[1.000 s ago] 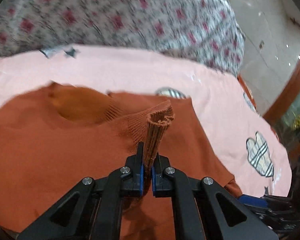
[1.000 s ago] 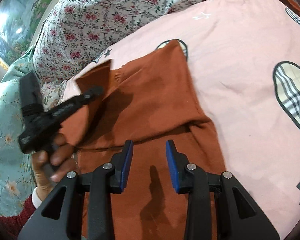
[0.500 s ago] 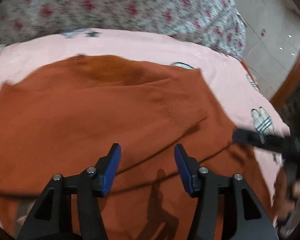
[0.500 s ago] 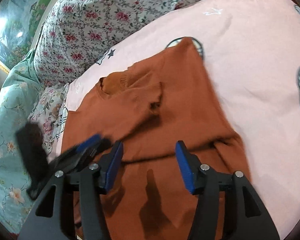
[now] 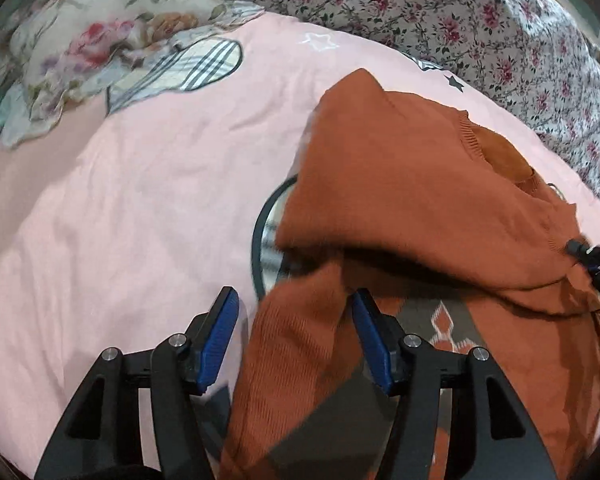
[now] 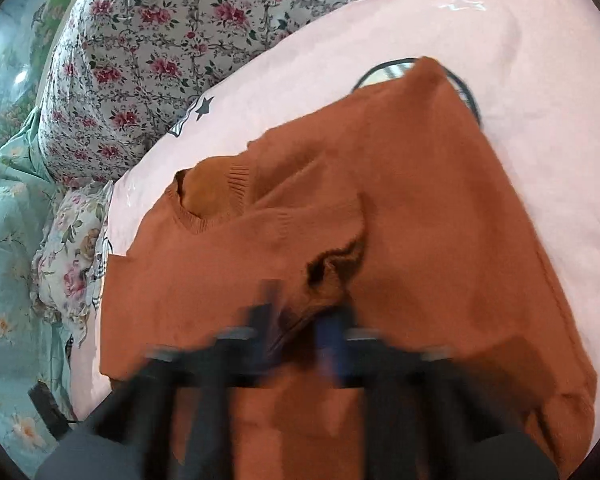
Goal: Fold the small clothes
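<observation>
A bed with a pink blanket (image 5: pixel 140 200) and flowered bedding (image 6: pixel 148 48) carries the orange sweater (image 6: pixel 420 200), one sleeve already folded across its chest. The knit looks soft, light and floppy; ribbed cuffs and hems offer the surest hold. The left gripper (image 5: pixel 292 336) stands apart, straddling a sleeve. The right gripper (image 6: pixel 304 332) is blurred; whether it grips, I cannot tell.

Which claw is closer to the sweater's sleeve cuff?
Right. The right claw sits right at the folded sleeve cuff. The left claw straddles the sweater's lower edge instead.
</observation>
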Action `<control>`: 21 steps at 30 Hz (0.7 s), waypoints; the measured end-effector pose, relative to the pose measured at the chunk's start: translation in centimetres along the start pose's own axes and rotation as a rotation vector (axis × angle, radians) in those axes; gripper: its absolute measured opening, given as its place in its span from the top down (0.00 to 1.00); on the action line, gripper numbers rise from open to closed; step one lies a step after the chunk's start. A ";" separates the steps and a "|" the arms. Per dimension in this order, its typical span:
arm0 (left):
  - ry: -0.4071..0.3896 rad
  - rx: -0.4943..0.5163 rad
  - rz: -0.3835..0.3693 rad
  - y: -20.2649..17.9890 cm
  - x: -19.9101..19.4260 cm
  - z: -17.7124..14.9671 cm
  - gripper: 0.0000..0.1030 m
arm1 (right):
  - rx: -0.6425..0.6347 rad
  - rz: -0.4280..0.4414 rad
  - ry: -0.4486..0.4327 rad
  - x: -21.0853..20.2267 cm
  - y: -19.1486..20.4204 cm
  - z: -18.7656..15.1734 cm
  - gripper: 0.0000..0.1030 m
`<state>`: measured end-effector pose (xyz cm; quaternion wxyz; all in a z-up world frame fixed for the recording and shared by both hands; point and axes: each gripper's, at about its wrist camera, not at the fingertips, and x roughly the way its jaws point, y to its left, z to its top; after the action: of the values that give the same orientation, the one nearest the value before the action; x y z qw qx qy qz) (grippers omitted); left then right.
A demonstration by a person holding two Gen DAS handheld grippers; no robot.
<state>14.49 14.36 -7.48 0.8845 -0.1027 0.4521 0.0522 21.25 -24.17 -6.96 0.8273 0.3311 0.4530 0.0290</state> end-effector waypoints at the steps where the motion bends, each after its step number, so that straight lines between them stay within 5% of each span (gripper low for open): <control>1: -0.003 0.016 0.006 -0.2 0.4 0.5 0.42 | -0.002 0.017 -0.009 -0.5 0.6 0.5 0.93; 5: -0.004 -0.001 0.039 -0.4 1.8 2.6 0.48 | -0.093 0.113 -0.197 -6.9 3.9 2.1 0.93; 8: -0.008 -0.022 0.040 -0.2 2.1 3.1 0.50 | -0.121 0.094 -0.314 -11.2 3.3 2.5 0.93; 11: -0.020 -0.007 0.052 -0.8 2.1 2.9 0.55 | -0.092 0.025 -0.253 -10.3 -0.1 2.4 0.93; 16: -0.038 -0.178 -0.029 2.0 1.4 3.0 0.58 | -0.051 -0.036 -0.097 -5.6 -3.3 -0.1 0.93; 21: -0.022 -0.187 -0.070 2.6 1.5 2.8 0.58 | -0.107 -0.001 -0.158 -6.8 -2.1 -0.3 0.93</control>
<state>17.12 17.57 -7.47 0.8773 -0.2001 0.4315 0.0644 16.50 -28.08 -3.28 0.8769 0.2875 0.3843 0.0267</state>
